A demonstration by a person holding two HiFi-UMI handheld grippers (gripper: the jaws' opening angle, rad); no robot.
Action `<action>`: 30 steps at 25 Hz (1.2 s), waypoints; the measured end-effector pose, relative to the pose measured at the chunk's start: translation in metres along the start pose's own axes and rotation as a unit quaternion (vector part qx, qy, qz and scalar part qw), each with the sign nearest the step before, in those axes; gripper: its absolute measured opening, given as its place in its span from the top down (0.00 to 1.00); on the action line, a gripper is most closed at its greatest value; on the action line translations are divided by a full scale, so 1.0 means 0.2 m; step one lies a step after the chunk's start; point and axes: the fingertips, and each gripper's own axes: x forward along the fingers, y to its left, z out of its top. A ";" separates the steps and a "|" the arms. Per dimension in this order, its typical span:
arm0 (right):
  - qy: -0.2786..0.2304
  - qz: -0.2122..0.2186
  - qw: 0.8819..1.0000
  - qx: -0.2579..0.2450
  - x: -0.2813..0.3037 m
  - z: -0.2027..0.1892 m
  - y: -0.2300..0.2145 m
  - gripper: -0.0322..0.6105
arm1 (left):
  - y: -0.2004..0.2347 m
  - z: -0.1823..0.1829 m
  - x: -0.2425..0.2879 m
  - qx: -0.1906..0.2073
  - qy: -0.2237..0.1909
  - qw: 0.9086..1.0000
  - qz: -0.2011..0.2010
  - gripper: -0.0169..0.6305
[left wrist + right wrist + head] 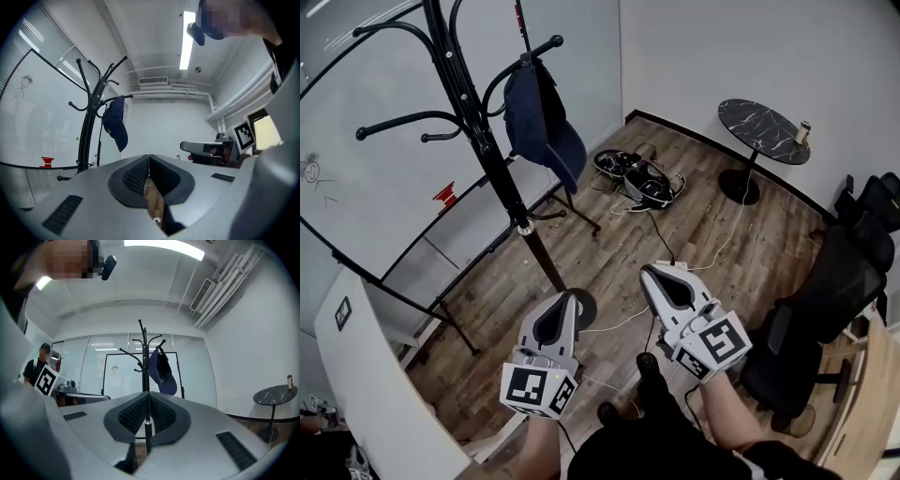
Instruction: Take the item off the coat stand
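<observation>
Wood-plank floor [703,220] and white walls make up a small office room. We hold both grippers low in front of us, pointing level toward the stand. Our left gripper [571,296] has its jaws pressed together tip to tip with nothing in them. Our right gripper [649,272] is the same, jaws closed on nothing; in the right gripper view the stand's pole only shows beyond the tips. The black coat stand [478,131] rises just ahead of the left gripper, with curved hooks branching off the top. The navy cap [539,127] hangs from one of the upper hooks on the stand's right side, brim down, well apart from both grippers. A whiteboard [356,187] with a small stick-figure doodle and a red mark stands behind the stand on the left. Farther back, a dark pile of gear and cables [642,180] lies on the floor. A round black marble table [759,127] with a small can [803,132] on it stands to the right. A black office chair [830,300] sits beside our right arm.
</observation>
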 end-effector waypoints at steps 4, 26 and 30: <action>-0.001 0.028 1.000 0.004 0.14 0.01 -0.10 0.90 | 0.06 0.03 0.14 0.006 -0.003 0.999 0.034 0.95; 0.007 0.173 0.984 0.043 0.51 -0.02 -0.58 0.90 | 0.15 0.02 0.66 0.044 0.009 0.975 0.220 0.84; 0.011 0.175 0.983 0.050 0.57 -0.02 -0.60 0.90 | 0.22 0.01 0.72 0.046 0.008 0.969 0.242 0.74</action>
